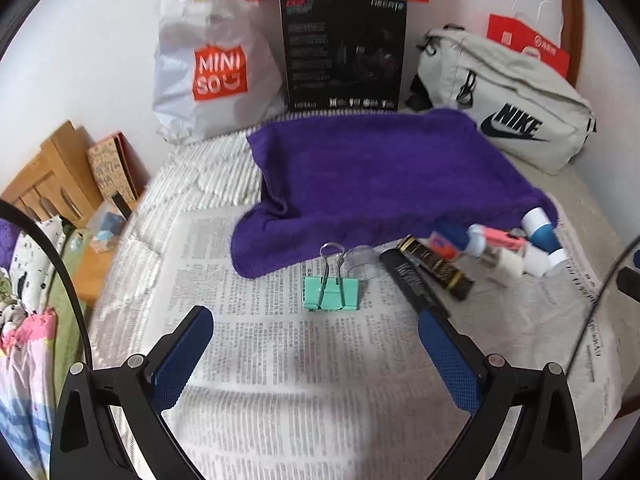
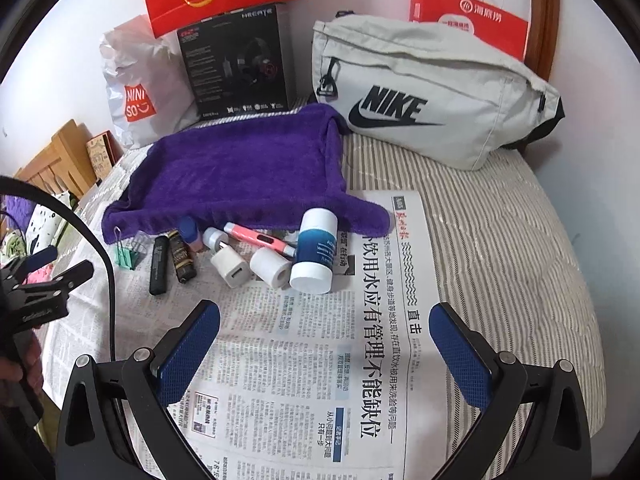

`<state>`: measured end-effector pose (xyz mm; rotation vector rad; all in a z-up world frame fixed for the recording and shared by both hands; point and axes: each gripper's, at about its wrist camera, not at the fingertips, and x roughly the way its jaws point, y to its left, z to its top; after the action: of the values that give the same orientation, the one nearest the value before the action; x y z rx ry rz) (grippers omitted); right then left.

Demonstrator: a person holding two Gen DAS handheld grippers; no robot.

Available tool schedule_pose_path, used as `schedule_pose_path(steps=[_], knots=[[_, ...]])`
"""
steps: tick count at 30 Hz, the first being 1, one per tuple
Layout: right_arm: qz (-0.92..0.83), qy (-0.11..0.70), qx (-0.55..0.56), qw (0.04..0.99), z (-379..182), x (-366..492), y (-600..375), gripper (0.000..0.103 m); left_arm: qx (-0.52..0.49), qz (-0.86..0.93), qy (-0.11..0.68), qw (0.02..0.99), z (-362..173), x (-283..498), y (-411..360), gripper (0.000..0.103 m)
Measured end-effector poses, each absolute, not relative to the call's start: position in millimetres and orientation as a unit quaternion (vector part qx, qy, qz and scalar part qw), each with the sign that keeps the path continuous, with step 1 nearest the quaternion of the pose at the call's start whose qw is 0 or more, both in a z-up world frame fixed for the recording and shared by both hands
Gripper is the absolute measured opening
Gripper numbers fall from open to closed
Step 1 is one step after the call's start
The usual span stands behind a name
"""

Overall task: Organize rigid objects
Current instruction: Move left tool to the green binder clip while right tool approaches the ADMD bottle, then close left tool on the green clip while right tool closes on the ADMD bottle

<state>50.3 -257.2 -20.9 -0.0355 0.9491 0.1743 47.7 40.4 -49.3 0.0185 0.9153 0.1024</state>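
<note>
Both sets of tongs are released and hold nothing: the left tongs [image 1: 316, 320] and the right tongs [image 2: 324, 316] hover spread wide over the newspaper [image 2: 304, 360] that covers the bed, probably laid there to give the small things a flat, clean base. Just ahead of the left tongs, nearly centred between its fingers, stands the mint binder clip [image 1: 330, 292] with its wire handles up, so it looks the likeliest first pick for that side. Beyond the clip and off to the right of those tongs lie a black stick [image 1: 408, 280] and a dark gold-printed tube [image 1: 438, 266] side by side. Ahead of the right tongs, a little left of centre, sit a white charger plug [image 2: 232, 268], a white roll [image 2: 272, 267] and a blue-and-white jar [image 2: 314, 250] lying on its side, with a pink pen [image 2: 256, 238] behind them. These rigid pieces form a loose row along the near edge of the purple towel [image 2: 240, 168], which seems the place meant to receive them. Farther back, a grey waist bag [image 2: 432, 100] and a black box [image 2: 240, 64] rest against the wall.
</note>
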Motion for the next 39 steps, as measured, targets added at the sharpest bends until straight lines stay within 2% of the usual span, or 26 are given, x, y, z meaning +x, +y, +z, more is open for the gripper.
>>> schedule_pose_path(steps=[6,12,14,15,17,18,21,23,25,31,33,39], knots=[[0.085,0.465,-0.030,0.881,-37,56,-253,0.103,0.016,0.037,0.465,0.884,-87,75,49,0.102],[0.097,0.471,0.005,0.877,-46,66,-260,0.102,0.015,0.028,0.468,0.883,-100,90,50,0.095],[0.096,0.475,0.009,0.874,-49,69,-262,0.102,0.020,0.032,0.472,0.881,-105,93,50,0.088],[0.093,0.476,0.008,0.874,-51,71,-262,0.102,0.017,0.030,0.472,0.881,-106,94,50,0.087],[0.090,0.481,0.007,0.872,-54,76,-262,0.102,-0.004,0.016,0.466,0.884,-106,94,53,0.078],[0.090,0.482,0.008,0.872,-54,78,-263,0.102,-0.006,0.016,0.464,0.886,-106,95,52,0.076],[0.091,0.485,0.018,0.870,-56,86,-263,0.102,0.003,0.010,0.458,0.889,-106,94,49,0.064],[0.091,0.486,0.022,0.869,-57,91,-263,0.102,0.005,0.004,0.455,0.890,-105,93,49,0.048],[0.089,0.486,0.023,0.869,-58,97,-263,0.102,0.003,0.000,0.454,0.891,-104,89,48,0.039],[0.084,0.498,0.028,0.863,-71,128,-264,0.097,0.005,-0.006,0.448,0.894,-104,82,46,0.039],[0.075,0.502,0.017,0.862,-77,138,-263,0.087,0.004,-0.006,0.448,0.894,-104,82,46,0.039],[0.082,0.514,0.007,0.854,-90,154,-255,0.077,0.005,-0.008,0.452,0.892,-104,82,46,0.039]])
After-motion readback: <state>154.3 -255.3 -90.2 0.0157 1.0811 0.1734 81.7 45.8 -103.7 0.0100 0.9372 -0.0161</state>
